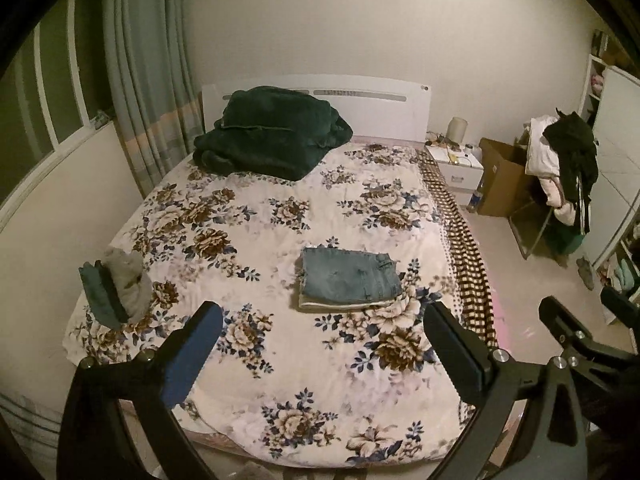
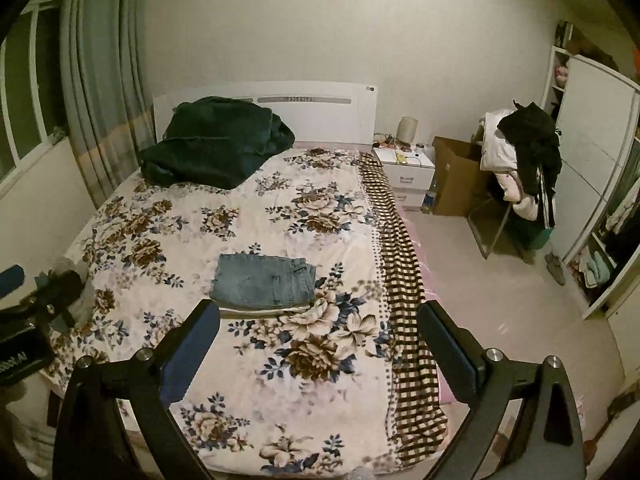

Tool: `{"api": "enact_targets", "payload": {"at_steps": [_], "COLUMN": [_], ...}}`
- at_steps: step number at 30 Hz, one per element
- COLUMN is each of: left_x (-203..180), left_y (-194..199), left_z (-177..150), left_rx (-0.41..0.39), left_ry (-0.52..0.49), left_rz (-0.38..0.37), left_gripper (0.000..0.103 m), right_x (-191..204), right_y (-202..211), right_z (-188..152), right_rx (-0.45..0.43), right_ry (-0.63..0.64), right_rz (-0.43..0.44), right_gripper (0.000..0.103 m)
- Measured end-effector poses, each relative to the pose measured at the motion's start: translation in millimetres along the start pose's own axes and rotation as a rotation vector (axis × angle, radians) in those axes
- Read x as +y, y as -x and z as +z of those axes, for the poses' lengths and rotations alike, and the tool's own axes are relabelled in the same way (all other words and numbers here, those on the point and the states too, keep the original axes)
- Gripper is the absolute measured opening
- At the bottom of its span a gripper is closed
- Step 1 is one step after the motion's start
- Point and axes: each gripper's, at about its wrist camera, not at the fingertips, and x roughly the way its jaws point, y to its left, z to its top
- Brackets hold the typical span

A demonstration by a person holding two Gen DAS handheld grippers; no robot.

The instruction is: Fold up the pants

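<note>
Blue denim pants [image 1: 350,280] lie folded into a compact rectangle on the flowered bed [image 1: 260,216], on top of a folded pale garment. They also show in the right wrist view [image 2: 264,286]. My left gripper [image 1: 324,322] is open and empty, held above the bed's foot, short of the pants. My right gripper [image 2: 318,322] is open and empty, just short of the pants. The right gripper's fingers show at the right edge of the left wrist view [image 1: 568,328].
A dark green blanket [image 1: 272,132] is heaped near the headboard. A small pile of grey and teal clothes [image 1: 116,288] sits at the bed's left edge. A checkered cloth [image 2: 404,280] hangs off the right side. A nightstand [image 2: 406,172], cardboard box [image 2: 456,176] and clothes-laden chair [image 2: 520,168] stand to the right.
</note>
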Motion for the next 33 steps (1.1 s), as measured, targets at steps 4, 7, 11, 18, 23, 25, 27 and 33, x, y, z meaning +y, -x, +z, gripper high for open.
{"api": "enact_targets", "payload": {"at_steps": [4,7,11,18,23,25,27,33], "left_x": [5.0,8.0,9.7,10.9,11.2,10.6,10.9,10.6], "left_y": [5.2,6.9,9.7,11.0,11.1,11.5,12.3,12.9], "left_z": [-3.2,-3.7,-4.2,-4.0,-5.7,-7.6,-9.6,-10.7], "left_rx": [-0.003,-0.002,-0.007,-0.009,-0.008,-0.006,-0.007,-0.007], "left_ry": [-0.016,-0.016,-0.016,-0.015,-0.012,-0.009,-0.010,-0.011], "left_rz": [0.013,0.015,0.016,0.023,0.028,0.027,0.032,0.034], "left_gripper": [0.103,0.103,0.103,0.103,0.103,0.103,0.103,0.103], "right_x": [7.6,11.7,13.1,12.3,14.0,14.2,14.2,14.4], "right_y": [7.1,6.0,2.8,-0.8,-1.3,-2.5,-2.9,-3.8], "right_z": [2.8,6.0,8.8,11.2,12.3,10.8,11.6,11.2], "right_rx": [0.006,0.012,0.012,0.016,0.024,0.028,0.026,0.027], "right_ry": [-0.001,-0.002,-0.004,-0.001,-0.004,-0.007,-0.007,-0.006], "right_rz": [0.010,0.006,0.002,0.000,0.006,0.007,0.010,0.010], "right_gripper": [0.103,0.103,0.103,0.103,0.103,0.103,0.103,0.103]}}
